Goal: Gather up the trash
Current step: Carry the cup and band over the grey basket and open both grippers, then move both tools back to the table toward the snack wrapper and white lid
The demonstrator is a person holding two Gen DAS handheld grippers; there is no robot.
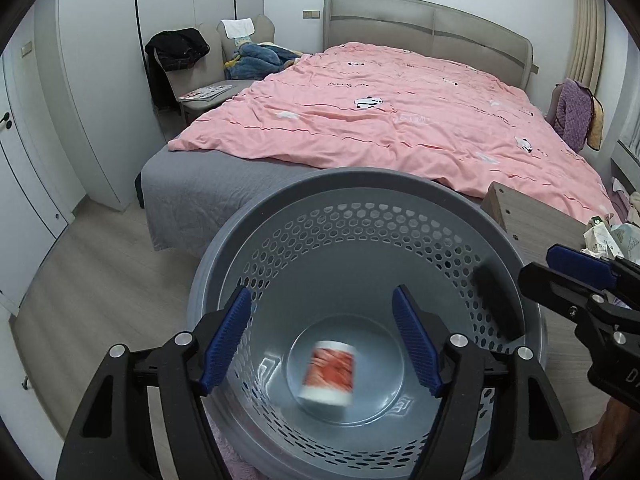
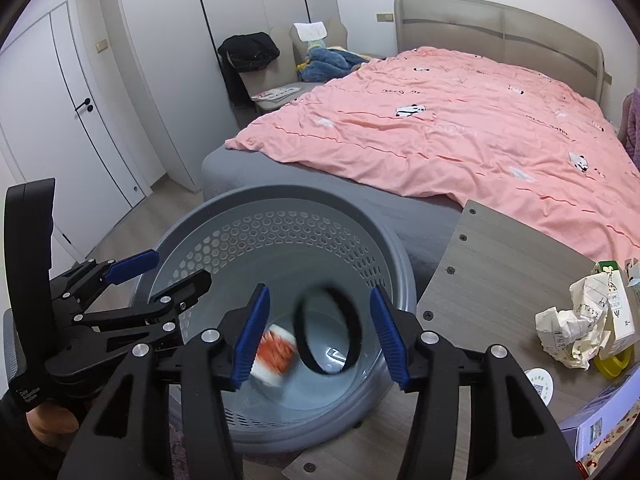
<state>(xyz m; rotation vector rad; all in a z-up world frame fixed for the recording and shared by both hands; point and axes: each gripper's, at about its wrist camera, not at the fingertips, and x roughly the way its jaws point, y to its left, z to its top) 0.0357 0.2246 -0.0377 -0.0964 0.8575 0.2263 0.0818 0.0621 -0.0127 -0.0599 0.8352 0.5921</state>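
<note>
Your left gripper (image 1: 322, 340) is wide, with nothing between its blue pads; it hangs over the grey basket (image 1: 280, 208). Your right gripper (image 2: 318, 340) is part way wide too, and a black ring (image 2: 327, 330) floats blurred between its pads, touching neither one. Down in the basket, a small white cup with a red picture (image 1: 329, 367) lies on the floor of it, blurred, at about 6 o'clock. At 3 o'clock sits a wooden table (image 2: 492, 256) with crumpled paper (image 2: 576, 332) on it. Farther off, at 12 o'clock, is the bed with its pink blanket (image 1: 380, 120).
</note>
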